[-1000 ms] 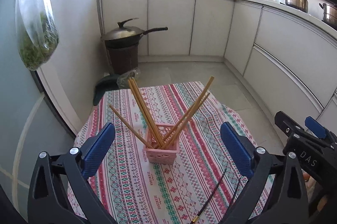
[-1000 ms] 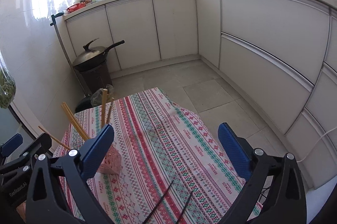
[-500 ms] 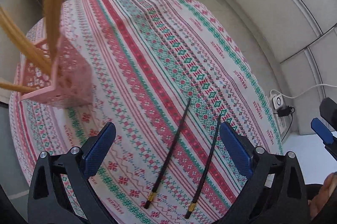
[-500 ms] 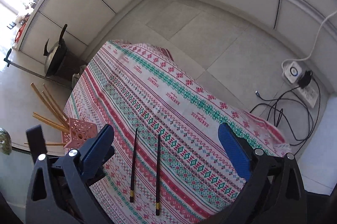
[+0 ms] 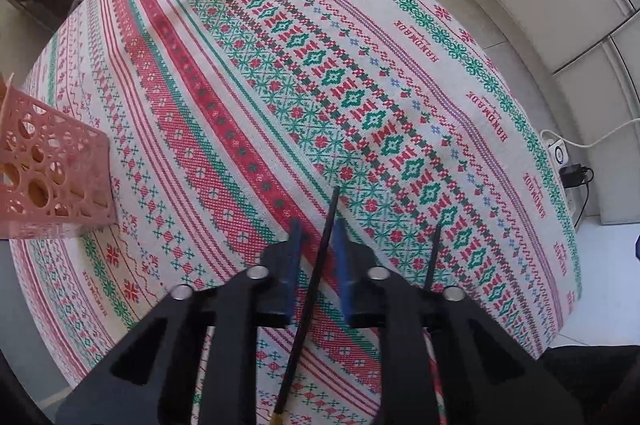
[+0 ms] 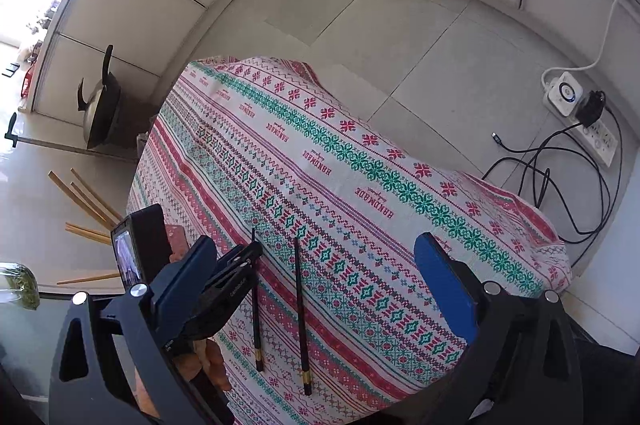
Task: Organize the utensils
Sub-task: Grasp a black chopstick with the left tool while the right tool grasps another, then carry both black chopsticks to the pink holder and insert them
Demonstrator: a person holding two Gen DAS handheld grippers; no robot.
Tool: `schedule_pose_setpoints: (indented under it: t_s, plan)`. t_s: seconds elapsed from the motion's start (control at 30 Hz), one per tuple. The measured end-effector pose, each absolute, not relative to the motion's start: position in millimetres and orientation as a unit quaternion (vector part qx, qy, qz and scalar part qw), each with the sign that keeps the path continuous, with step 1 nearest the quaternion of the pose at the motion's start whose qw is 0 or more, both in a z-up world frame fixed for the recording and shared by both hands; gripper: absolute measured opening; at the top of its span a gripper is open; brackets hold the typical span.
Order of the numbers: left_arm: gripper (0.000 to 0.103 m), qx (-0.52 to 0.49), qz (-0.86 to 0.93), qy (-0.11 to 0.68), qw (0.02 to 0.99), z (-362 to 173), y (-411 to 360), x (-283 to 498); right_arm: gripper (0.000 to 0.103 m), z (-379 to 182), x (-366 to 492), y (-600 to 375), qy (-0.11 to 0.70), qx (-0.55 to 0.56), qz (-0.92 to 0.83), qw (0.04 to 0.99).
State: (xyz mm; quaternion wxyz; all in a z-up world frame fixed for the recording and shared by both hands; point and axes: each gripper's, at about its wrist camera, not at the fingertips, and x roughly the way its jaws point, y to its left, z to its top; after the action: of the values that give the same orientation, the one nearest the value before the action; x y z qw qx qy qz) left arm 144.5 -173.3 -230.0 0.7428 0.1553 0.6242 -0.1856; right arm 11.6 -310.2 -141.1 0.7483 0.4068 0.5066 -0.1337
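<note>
While pink perforated plastic holder point(image 5: 56, 177) sits far left on patterned-cloth tabletop point(image 5: 248, 73), left gripper point(image 5: 316, 237) has just closed, seemingly clamped on left black chopstick point(image 5: 320, 265); second black chopstick point(image 6: 301, 309) lies beside; right gripper point(image 6: 316, 265) gapes wide, empty.

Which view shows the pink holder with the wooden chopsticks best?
Neither shows it whole. The left wrist view is better: the pink holder fills the left edge, its perforated wall sharp but cropped. In the right wrist view only a sliver of it shows behind the left tool, though the wooden chopsticks fan out clearly.
</note>
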Motion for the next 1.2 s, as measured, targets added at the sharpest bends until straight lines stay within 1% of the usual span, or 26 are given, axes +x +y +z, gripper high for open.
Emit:
schedule_pose_setpoints:
  t_s: [0.1,0.2,0.3,0.4,0.47,0.5,0.53,0.57,0.63,0.67,0.73,0.77,0.8,0.83,1.0,1.2]
  plan:
    - [0.004,0.160,-0.191,0.616,0.748,-230,-167,140,0.096,-144,14,-306,0.513,0.396,-0.137,0.749]
    - [0.003,0.163,-0.190,0.607,0.754,-223,-153,131,0.096,-151,20,-299,0.526,0.389,-0.136,0.744]
    - [0.003,0.166,-0.189,0.596,0.763,-208,-131,116,0.096,-161,27,-288,0.539,0.378,-0.134,0.741]
    - [0.003,0.163,-0.183,0.579,0.778,-186,-106,103,0.096,-174,39,-266,0.562,0.343,-0.127,0.742]
    - [0.003,0.154,-0.178,0.566,0.790,-169,-86,96,0.092,-184,48,-252,0.576,0.319,-0.128,0.742]
    - [0.003,0.147,-0.175,0.560,0.796,-159,-75,92,0.088,-190,54,-243,0.584,0.302,-0.133,0.742]
    - [0.003,0.140,-0.172,0.553,0.803,-150,-67,88,0.081,-196,59,-236,0.591,0.289,-0.135,0.741]
    - [0.003,0.135,-0.168,0.547,0.809,-141,-64,85,0.077,-204,64,-228,0.602,0.274,-0.134,0.737]
    - [0.003,0.118,-0.162,0.532,0.823,-123,-48,75,0.062,-222,72,-215,0.625,0.258,-0.130,0.725]
    - [0.003,0.111,-0.159,0.524,0.829,-114,-42,74,0.064,-232,75,-208,0.637,0.252,-0.128,0.717]
    - [0.003,0.095,-0.154,0.507,0.843,-98,-27,68,0.039,-230,78,-191,0.620,0.210,-0.135,0.744]
    - [0.003,0.086,-0.153,0.498,0.849,-90,-19,66,0.035,-232,79,-184,0.621,0.190,-0.139,0.747]
    - [0.003,0.077,-0.151,0.489,0.855,-81,-13,65,0.016,-231,78,-181,0.612,0.180,-0.146,0.756]
    - [0.003,0.068,-0.150,0.482,0.861,-75,-9,63,0.006,-232,77,-181,0.608,0.174,-0.150,0.760]
    - [0.003,0.023,-0.144,0.454,0.879,-55,10,67,0.004,-225,70,-200,0.580,0.240,-0.132,0.767]
    - [0.003,-0.008,-0.138,0.426,0.894,-37,28,63,0.004,-164,54,-204,0.503,0.249,-0.089,0.823]
